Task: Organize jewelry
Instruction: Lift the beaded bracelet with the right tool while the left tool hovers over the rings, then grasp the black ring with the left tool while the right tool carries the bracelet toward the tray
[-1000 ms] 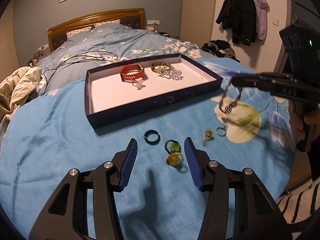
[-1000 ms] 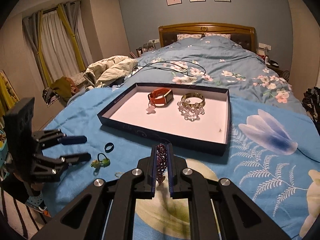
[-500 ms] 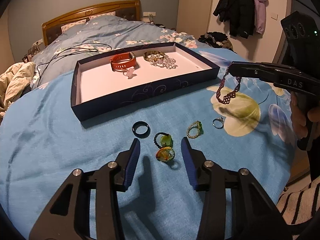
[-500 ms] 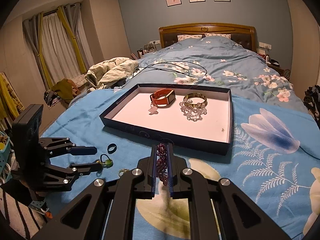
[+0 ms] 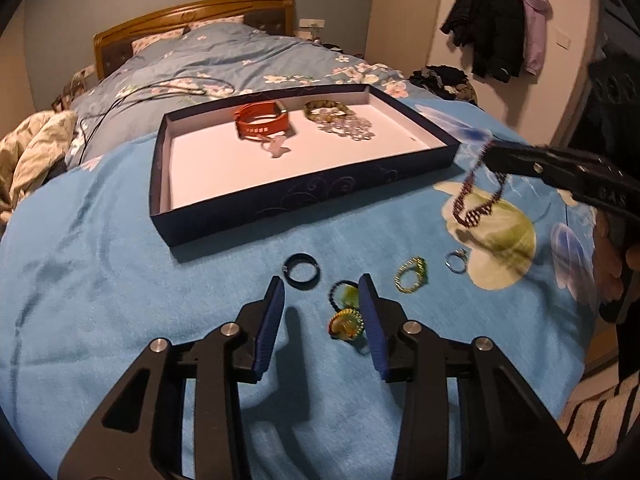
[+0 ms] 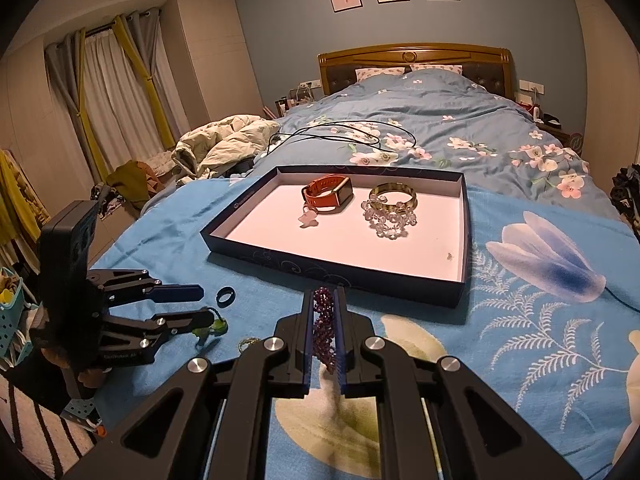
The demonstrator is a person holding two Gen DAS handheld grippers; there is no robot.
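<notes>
A dark blue tray (image 5: 304, 196) (image 6: 340, 274) on the blue blanket holds an orange watch (image 5: 262, 122) (image 6: 328, 196), a gold bangle and a clear bead bracelet (image 6: 390, 222). My right gripper (image 6: 324, 300) (image 5: 486, 152) is shut on a purple bead bracelet (image 5: 474, 200) (image 6: 323, 330), held above the blanket just before the tray's near wall. My left gripper (image 5: 322, 300) (image 6: 206, 302) is open, low over two yellow-green beaded rings (image 5: 346, 320). A black ring (image 5: 302, 270) (image 6: 225, 296), a gold-green ring (image 5: 412, 274) and a silver ring (image 5: 456, 260) lie nearby.
The bed with a flowered duvet (image 6: 432, 120) and black cables (image 6: 340, 134) lies behind the tray. Crumpled bedding (image 6: 224, 144) is at the left. Coats (image 5: 500, 24) hang on the right wall. A teal basket (image 6: 12, 312) stands by the blanket's left edge.
My left gripper has moved forward and lower, so its fingers now flank the yellow-green rings. My right gripper has carried the purple bracelet closer to the tray.
</notes>
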